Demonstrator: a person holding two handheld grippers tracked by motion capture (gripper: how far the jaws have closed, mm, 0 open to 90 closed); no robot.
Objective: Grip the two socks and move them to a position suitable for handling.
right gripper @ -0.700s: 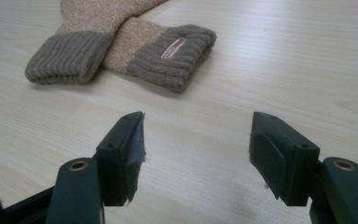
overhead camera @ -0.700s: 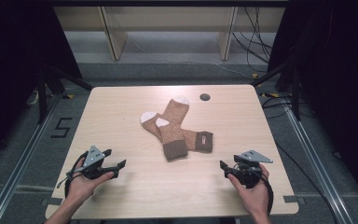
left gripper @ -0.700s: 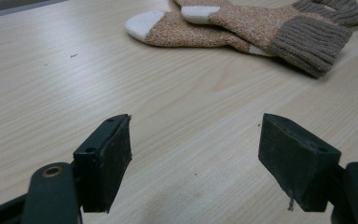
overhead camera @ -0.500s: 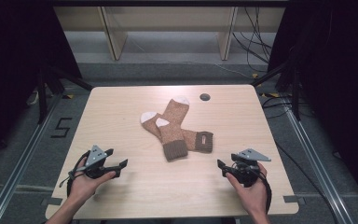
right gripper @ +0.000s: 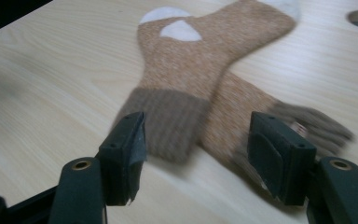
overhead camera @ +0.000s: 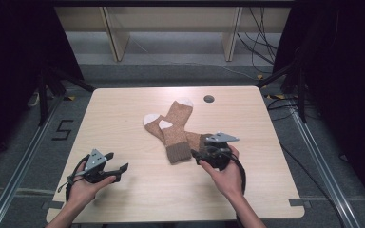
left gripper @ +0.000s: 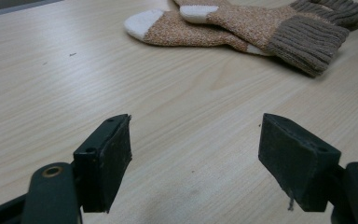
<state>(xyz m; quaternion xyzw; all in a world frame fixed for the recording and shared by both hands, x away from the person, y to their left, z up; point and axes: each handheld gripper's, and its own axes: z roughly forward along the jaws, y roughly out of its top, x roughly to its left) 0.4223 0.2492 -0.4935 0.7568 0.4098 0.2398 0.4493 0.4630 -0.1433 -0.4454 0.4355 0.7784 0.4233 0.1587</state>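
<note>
The pale wooden counter (overhead camera: 123, 114) carries two orange-brown socks lying crossed near its middle. The upper sock (overhead camera: 177, 130) runs from a white toe at the far end to a brown ribbed cuff at the near end. The lower sock (overhead camera: 153, 124) passes under it, its white toe showing to the left and its cuff coming out on the right side. A small round hole (overhead camera: 208, 99) sits in the counter beyond them, toward the far right.

The right claw (overhead camera: 198, 155) is just beside the near cuffs. In the right gripper view its jaws stand wide apart, with the cuff of the upper sock (right gripper: 168, 123) lying on the counter ahead of the gap and the pads pressing on nothing. The left claw (overhead camera: 119, 170) is at the near left of the counter, well apart from the socks. In the left gripper view its jaws are also wide apart, with only bare wood between them.

By my reading the work is at its start. The socks are still crossed and loose, and neither is lifted, folded or paired. The reach with the right claw looks nearly complete. Taking hold of a cuff and whatever sorting or folding comes after all remain to be done.
</note>
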